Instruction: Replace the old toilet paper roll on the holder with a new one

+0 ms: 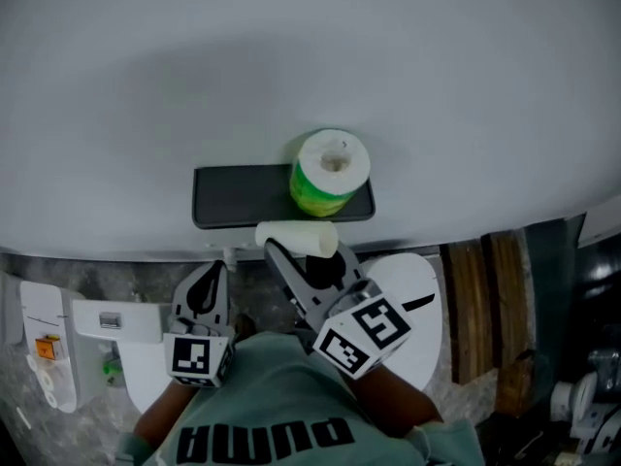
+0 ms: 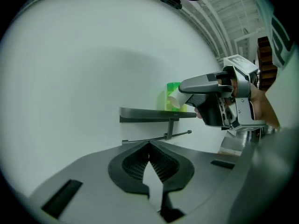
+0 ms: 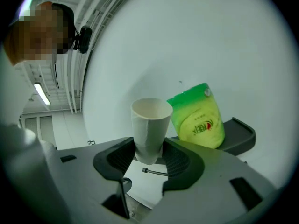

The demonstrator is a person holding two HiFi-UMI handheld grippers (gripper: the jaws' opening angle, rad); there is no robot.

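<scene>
White tube (image 3: 149, 125) pinched in right tongs (image 3: 149, 157) (left tongs (image 2: 149, 149) closed).

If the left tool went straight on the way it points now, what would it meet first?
Likely the thin metal holder rod under the dark grey shelf, otherwise the white wall behind it; depth is unclear.

Shirt (image 1: 281, 411): pale green, black lettering.
Left claw (image 1: 213, 276): grey, black pads (image 2: 134, 164).
Right claw (image 1: 303, 260): alike.
Marker cubes (image 1: 191, 357): black-and-white.
</scene>
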